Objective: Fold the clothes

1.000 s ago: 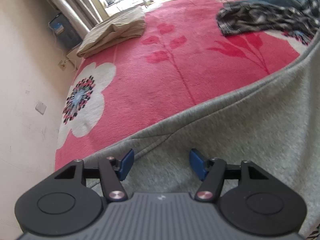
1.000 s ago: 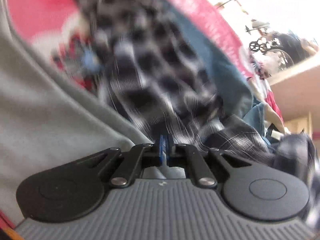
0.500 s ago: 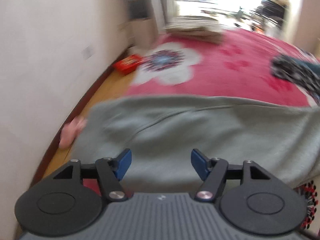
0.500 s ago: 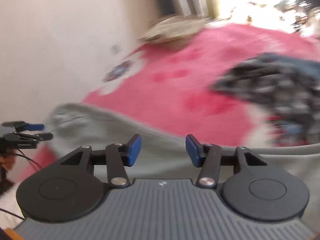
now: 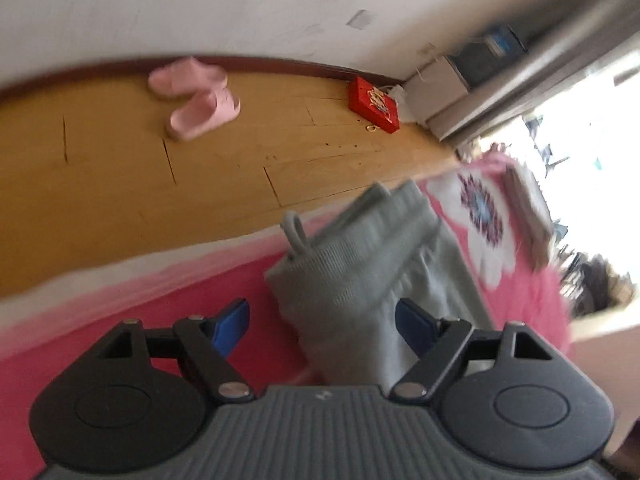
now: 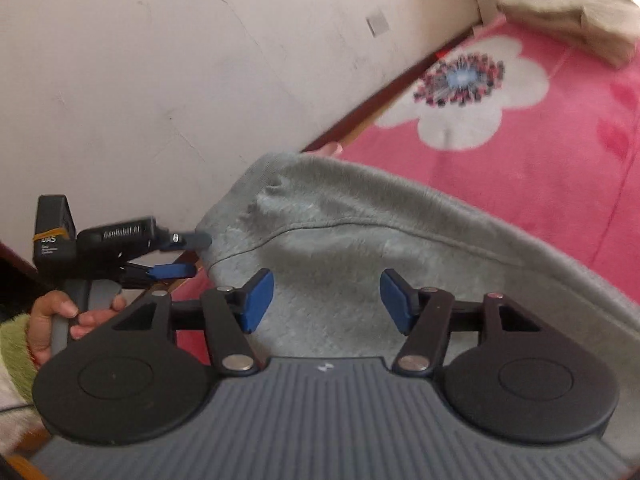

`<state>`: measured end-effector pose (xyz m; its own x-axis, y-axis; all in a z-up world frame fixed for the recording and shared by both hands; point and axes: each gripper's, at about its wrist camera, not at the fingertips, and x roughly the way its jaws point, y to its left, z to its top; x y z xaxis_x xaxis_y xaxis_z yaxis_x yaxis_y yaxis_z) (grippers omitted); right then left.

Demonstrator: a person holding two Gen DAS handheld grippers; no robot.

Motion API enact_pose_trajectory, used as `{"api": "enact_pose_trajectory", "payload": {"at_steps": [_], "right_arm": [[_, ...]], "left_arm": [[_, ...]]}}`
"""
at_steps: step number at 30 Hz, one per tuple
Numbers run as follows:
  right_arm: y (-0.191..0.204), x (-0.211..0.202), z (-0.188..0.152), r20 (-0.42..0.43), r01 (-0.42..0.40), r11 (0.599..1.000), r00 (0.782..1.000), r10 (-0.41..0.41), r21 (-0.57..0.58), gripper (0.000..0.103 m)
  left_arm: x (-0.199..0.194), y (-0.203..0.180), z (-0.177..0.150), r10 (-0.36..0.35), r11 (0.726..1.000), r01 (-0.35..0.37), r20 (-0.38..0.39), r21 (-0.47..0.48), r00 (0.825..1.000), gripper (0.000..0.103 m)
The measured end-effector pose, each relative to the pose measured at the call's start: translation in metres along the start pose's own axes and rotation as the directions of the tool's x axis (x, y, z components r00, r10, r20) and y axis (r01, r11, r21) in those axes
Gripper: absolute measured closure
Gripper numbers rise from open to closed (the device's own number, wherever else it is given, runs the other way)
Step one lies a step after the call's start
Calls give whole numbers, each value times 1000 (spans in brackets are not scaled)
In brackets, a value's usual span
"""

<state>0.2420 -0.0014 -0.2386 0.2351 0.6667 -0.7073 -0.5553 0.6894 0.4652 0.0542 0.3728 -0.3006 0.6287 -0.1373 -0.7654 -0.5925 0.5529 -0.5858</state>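
Note:
A grey fleece garment (image 6: 360, 216) lies spread on the pink flowered blanket (image 6: 540, 160). Its ribbed end (image 5: 360, 260), with a small loop, reaches the bed's edge by the wall. My left gripper (image 5: 323, 326) hovers over that ribbed end with its jaws opening. The cloth lies between the blue pads (image 5: 232, 324), but they do not press on it. In the right wrist view the left gripper (image 6: 195, 254) sits at the garment's left corner, held by a hand (image 6: 60, 316). My right gripper (image 6: 326, 300) hangs over the grey cloth with its jaws opening and nothing gripped.
A wooden floor (image 5: 120, 184) runs between bed and white wall (image 6: 160, 60). On it lie pink slippers (image 5: 196, 100) and a red box (image 5: 374, 104). A folded beige garment (image 6: 572, 28) rests at the blanket's far end, near a bright window.
Both grippers swung from the checked shirt's side towards the garment's end by the wall. The right gripper went from shut to open. The left gripper rolled and widened.

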Motion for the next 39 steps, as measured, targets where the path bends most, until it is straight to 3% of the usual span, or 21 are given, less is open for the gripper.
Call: {"api": "enact_pose_trajectory", "payload": {"at_steps": [4,8,9,11,15,19,21,23,26,28,31,33,36,37,38,39], "right_arm": [[-8,19,0,-24,6,997,1000,-4,83,44],[-13,47,-5,-53,-16,991,998,23,134,47],[-13,57,-5,-77,10,992,997,-1,125,49],[-12,74,-8,-117,61,994,992,-50,92,57],[-1,80,-9,-139,104,994,985,-98,31,58],[-6,56,-10,-86,88,995,993,-83,52,61],[-24,28,-14,-20,74,988,997,-72,138,61],[-46,-6,-21,56,46,971,997,-61,235,61],[-80,-66,-42,174,10,933,982,-78,360,60],[-103,-110,-59,252,-15,901,962,-104,433,60],[-136,-172,-97,327,-26,855,930,-170,518,60],[-158,-209,-125,363,-33,819,906,-218,573,60],[-188,-247,-171,358,6,757,878,-316,653,60],[-197,-256,-187,341,26,730,873,-350,683,59],[-207,-264,-203,322,46,701,866,-383,712,58],[-212,-267,-212,322,32,687,867,-380,726,58]], "left_arm": [[15,15,9,-32,997,32,-6,-74,999,34],[20,13,8,-31,998,32,14,-56,999,50],[21,11,7,-21,999,22,19,-43,1000,54],[21,4,7,4,1000,-4,38,-11,999,65],[1,-35,1,29,995,-42,132,96,991,76],[-27,-95,-18,-49,970,-6,221,244,974,79],[-40,-127,-29,-98,948,13,255,318,962,79],[-49,-166,-56,-170,902,52,241,429,955,80],[-61,-225,-96,-273,805,108,203,584,940,80],[-64,-260,-136,-338,716,163,133,679,932,80],[-54,-299,-199,-375,575,227,6,786,927,81],[-33,-316,-247,-341,503,282,-112,817,933,81],[14,-322,-327,-142,315,321,-291,893,946,72],[30,-320,-352,-50,254,338,-336,906,940,71],[41,-316,-371,45,220,363,-381,905,923,73],[42,-314,-381,79,195,382,-403,903,912,72]]}}
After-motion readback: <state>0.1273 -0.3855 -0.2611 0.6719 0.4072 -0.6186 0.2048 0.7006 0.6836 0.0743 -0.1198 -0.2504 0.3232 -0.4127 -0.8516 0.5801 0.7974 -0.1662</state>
